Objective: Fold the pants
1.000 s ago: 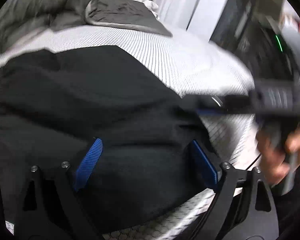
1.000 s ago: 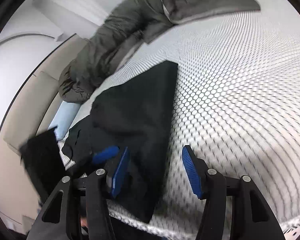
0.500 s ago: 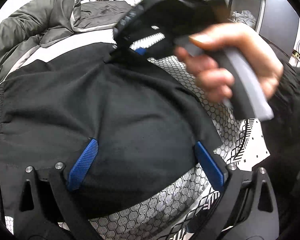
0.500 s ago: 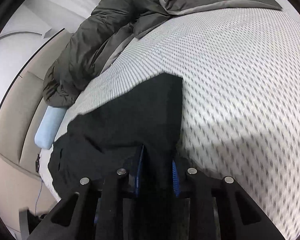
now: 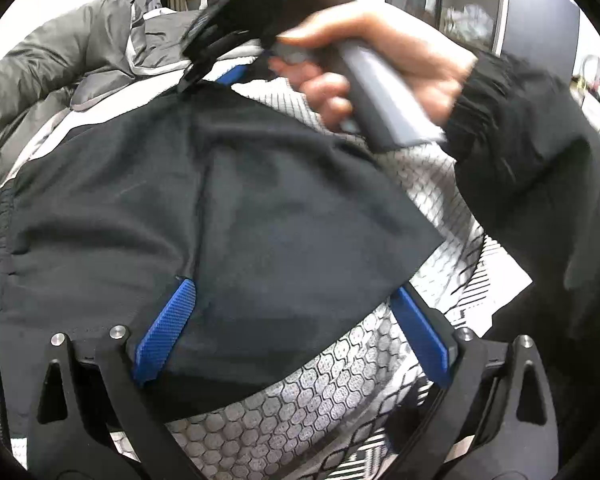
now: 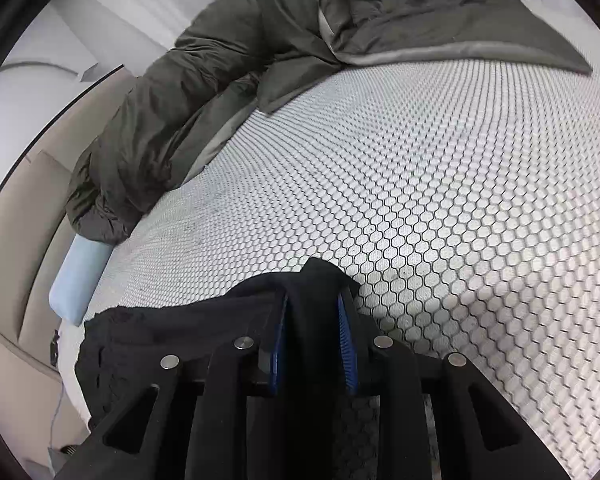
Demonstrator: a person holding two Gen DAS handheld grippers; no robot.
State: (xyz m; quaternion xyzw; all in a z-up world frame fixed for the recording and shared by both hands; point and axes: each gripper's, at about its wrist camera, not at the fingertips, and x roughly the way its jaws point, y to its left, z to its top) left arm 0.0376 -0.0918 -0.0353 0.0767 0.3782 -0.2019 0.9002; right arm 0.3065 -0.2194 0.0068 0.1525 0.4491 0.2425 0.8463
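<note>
The right tongs point(image 6: 313, 330), having just loosened slightly, pinch the black pants point(image 5: 220, 216) and have dragged their edge across the bed point(image 6: 440, 184); the left tongs point(image 5: 292, 332) stay spread, so the fold is under way.

Black pants point(image 5: 260, 208); white mattress cover point(image 6: 440, 184), dark honeycomb pattern; olive-grey duvet point(image 6: 204, 80); pale blue pillow point(image 6: 78, 280); blue gripper pads point(image 5: 162, 336).
</note>
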